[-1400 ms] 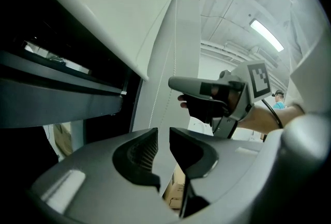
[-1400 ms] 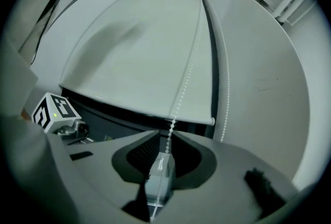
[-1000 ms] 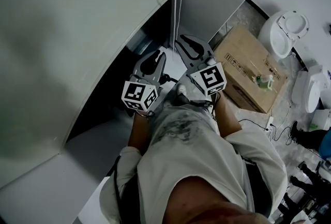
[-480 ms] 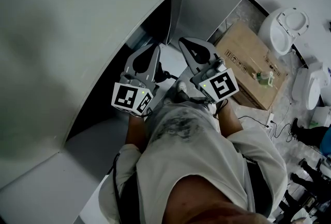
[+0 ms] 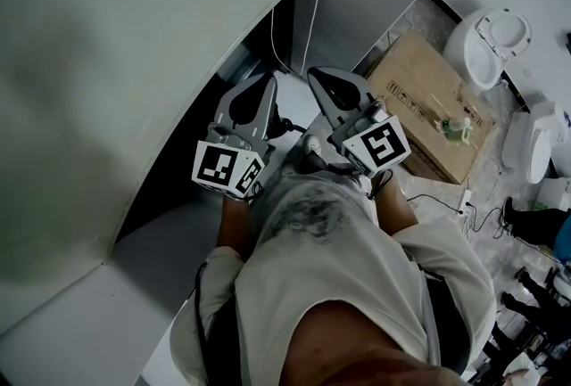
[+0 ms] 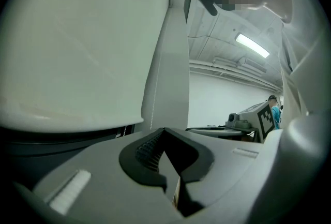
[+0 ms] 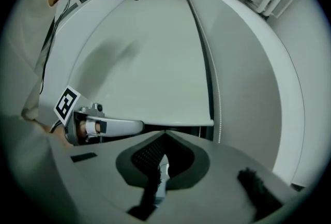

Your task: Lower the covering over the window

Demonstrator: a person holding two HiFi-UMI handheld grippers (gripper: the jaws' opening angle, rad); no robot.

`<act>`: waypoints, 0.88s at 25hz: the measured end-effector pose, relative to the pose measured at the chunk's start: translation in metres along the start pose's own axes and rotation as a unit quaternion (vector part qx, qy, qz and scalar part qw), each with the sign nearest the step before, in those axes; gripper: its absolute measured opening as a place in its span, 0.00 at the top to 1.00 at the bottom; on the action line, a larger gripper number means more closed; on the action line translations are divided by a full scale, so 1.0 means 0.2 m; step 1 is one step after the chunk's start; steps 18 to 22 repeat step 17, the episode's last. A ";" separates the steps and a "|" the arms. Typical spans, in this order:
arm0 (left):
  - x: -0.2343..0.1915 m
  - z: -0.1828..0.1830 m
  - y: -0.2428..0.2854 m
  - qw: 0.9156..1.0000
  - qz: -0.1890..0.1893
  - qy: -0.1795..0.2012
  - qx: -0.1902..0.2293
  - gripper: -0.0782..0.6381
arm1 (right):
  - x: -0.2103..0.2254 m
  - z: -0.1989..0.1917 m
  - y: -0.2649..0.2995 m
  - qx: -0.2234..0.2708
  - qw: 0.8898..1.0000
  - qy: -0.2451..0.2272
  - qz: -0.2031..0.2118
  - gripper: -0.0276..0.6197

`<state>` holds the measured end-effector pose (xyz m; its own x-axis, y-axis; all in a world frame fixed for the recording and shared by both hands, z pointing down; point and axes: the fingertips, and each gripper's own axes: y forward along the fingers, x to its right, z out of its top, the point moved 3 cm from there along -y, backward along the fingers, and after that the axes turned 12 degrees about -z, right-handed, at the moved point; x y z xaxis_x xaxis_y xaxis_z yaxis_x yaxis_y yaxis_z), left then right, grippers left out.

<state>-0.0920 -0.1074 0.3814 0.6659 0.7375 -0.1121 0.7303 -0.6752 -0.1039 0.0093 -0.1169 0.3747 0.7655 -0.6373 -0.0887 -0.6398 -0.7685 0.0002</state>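
Blind half-drawn: a person stands at a window with the blind partly down. The pale sheet fills the upper left of the head view and already covers most of the opening. A dark band of bare window shows under its hem, at the lower left of the left gripper view. The job looks well along but unfinished, with the last stretch to the bottom of the window left to draw.

The blind hangs flat and upright against the window. Its hem, the long axis, lies level across the opening. It runs left to right through the middle of the right gripper view and slants from lower left to upper right in the head view.

The cord that works the blind drops from the top centre of the head view, beside the blind's right edge, and ends near the 2 claw tips. The left claw has its jaws together, and no cord shows between them. The right claw looks closed too, tips meeting, with a strand passing to its right. Whether either claw pinches a strand cannot be told. A box sits at the right of the head view.
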 end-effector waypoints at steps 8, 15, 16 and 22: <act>0.01 -0.01 -0.01 1.000 -0.008 0.001 0.001 0.88 | -0.02 0.00 -0.01 -0.020 1.000 -0.008 -0.008 0.93; 0.03 -0.01 0.01 1.000 -0.013 -0.001 0.002 0.88 | -0.01 0.01 -0.05 -0.010 1.000 -0.013 -0.014 0.93; 0.04 -0.01 0.00 1.000 -0.014 -0.001 0.002 0.88 | -0.01 0.01 -0.05 -0.011 1.000 -0.014 -0.015 0.93; 0.04 -0.01 0.00 1.000 -0.015 -0.001 0.002 0.88 | -0.01 0.00 -0.06 -0.011 1.000 -0.015 -0.015 0.93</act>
